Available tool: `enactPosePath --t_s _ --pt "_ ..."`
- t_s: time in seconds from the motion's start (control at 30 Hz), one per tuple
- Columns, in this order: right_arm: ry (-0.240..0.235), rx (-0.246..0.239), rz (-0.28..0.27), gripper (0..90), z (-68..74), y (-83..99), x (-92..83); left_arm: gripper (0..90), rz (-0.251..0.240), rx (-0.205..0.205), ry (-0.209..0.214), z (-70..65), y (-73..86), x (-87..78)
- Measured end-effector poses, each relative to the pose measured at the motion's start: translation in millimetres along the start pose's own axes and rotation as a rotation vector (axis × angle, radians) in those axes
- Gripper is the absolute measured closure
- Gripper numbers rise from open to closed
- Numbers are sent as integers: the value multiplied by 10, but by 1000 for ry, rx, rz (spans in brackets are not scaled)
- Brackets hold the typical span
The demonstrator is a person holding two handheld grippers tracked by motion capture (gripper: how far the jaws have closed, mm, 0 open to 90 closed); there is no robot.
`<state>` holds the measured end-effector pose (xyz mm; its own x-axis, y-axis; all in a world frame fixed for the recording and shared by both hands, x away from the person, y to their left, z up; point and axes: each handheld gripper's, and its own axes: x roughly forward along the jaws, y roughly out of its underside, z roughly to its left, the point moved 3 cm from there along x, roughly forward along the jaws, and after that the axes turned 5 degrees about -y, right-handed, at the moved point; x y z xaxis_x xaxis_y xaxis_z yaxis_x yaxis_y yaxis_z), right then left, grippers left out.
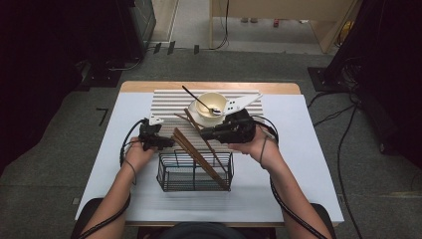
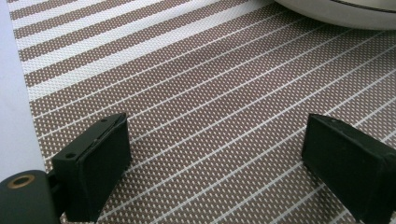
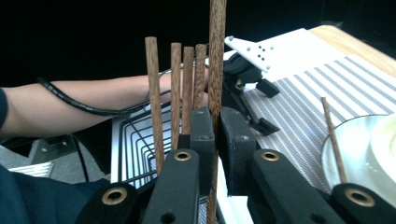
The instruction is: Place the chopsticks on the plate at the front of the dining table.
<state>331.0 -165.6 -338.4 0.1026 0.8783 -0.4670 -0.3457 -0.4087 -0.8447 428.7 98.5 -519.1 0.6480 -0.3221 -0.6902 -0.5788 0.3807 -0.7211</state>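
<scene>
My right gripper (image 3: 215,116) is shut on one brown wooden chopstick (image 3: 217,56), which stands up between its jaws. In the high view that chopstick (image 1: 195,124) slants from beside the plate down toward the black wire basket (image 1: 194,172), with the right gripper (image 1: 205,133) clamped on its middle. Several more chopsticks (image 1: 191,149) lean in the basket. My left gripper (image 1: 169,143) hovers left of them, just above the striped placemat (image 2: 187,70). Its jaws (image 2: 217,123) stand wide apart with nothing between them.
A cream bowl (image 1: 211,102) with a dark spoon (image 1: 199,101) sits on a white plate (image 1: 199,118) on the placemat behind the basket. Another thin stick (image 3: 334,140) rests by the plate's rim. The plate's edge (image 2: 336,11) lies ahead of the left gripper.
</scene>
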Motion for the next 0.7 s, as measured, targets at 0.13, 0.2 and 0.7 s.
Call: enactPosePath --t_s 0.13,0.2,0.7 --pt "11 9 -9 853 -1 -31 -40 83 1 2 0 1 0 -1" --pt "16 12 -4 853 5 -57 -49 83 1 1 0 1 0 -1" --pt "61 31 25 853 -29 -225 -101 83 0 -1 0 0 0 0"
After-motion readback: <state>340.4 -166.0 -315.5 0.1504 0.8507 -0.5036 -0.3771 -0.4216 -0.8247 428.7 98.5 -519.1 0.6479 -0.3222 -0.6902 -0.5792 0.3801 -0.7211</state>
